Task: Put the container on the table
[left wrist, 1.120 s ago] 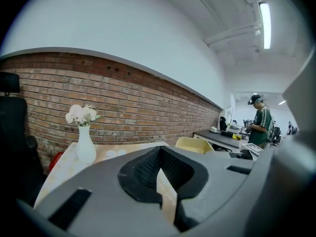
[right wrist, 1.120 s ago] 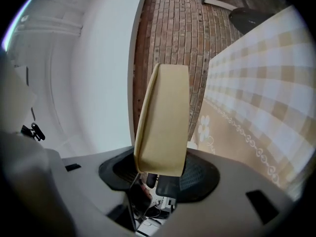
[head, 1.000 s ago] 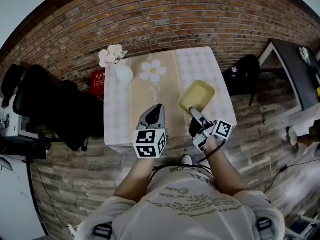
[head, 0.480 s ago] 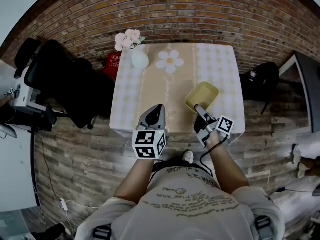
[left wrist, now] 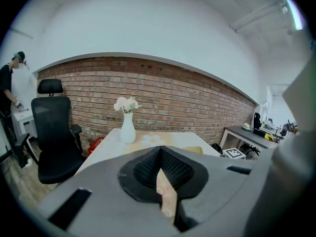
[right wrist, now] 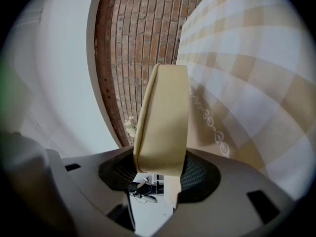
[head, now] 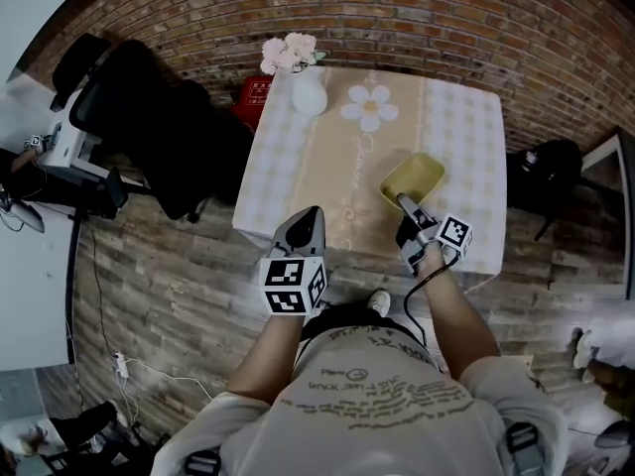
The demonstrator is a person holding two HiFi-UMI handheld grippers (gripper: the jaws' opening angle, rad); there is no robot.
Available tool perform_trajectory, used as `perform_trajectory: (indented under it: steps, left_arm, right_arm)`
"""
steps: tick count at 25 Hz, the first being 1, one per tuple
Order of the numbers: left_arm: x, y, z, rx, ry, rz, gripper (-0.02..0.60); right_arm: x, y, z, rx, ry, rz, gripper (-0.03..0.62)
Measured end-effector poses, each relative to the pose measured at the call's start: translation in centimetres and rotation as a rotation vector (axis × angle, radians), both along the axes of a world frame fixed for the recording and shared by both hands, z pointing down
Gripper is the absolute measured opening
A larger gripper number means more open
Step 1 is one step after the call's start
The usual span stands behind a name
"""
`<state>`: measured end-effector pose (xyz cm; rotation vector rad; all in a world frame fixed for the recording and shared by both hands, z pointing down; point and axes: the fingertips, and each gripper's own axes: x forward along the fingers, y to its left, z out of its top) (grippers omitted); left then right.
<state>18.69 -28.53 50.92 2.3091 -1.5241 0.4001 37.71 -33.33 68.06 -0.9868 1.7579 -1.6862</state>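
Placement step: the right tongs (head: 405,203) clamp the yellow container (head: 414,179) by its rim low over the bench (head: 298,157), the left tongs (head: 303,228) are closed and empty, and the next move is to seat it flat and release.

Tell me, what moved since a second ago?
The right gripper has brought the container down closer to the table, still clamped on its rim. I can't tell whether it touches yet. Nothing was let go. The left gripper is still shut and empty, and the vase has stayed in its corner.
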Motion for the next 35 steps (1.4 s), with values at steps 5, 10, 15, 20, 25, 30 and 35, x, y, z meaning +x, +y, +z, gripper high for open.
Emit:
perform_trajectory:
  steps: [5, 10, 15, 20, 25, 30, 35]
  left_arm:
    - [-1.3, 0.6, 0.2, -0.006, 0.000, -0.031, 0.005]
    - [-2.0, 0.8, 0.3, -0.005, -0.002, -0.044, 0.005]
    - [-1.5, 0.5, 0.1, -0.003, 0.004, -0.034, 0.005]
    - [-0.8, 0.4, 0.3, -0.008, 0.006, -0.014, 0.005]
    - [-0.2, 0.1, 0.4, -0.009, 0.012, 0.004, 0.005]
    - [0.6, -0.2, 0.0, 0.002, 0.023, 0.031, 0.005]
    - [1.4, -0.4, -0.3, 0.010, 0.035, 0.077, 0.005]
  right_arm:
    - [-1.5, -1.0, 1.1, -0.019, 0.027, -0.036, 0.219]
    - [-2.4, -1.6, 1.7, -0.039, 0.060, -0.058, 0.221]
    - [-2.4, -1.6, 2.3, -0.059, 0.149, -0.070, 0.224]
    - [-1.8, -1.5, 2.9, -0.080, 0.274, -0.077, 0.327]
    - [-0.5, -1.0, 3.4, -0.115, 0.375, -0.043, 0.358]
    - [1.1, 0.2, 3.6, -0.155, 0.454, 0.007, 0.365]
    - [2.5, 1.6, 3.6, -0.182, 0.451, 0.057, 0.365]
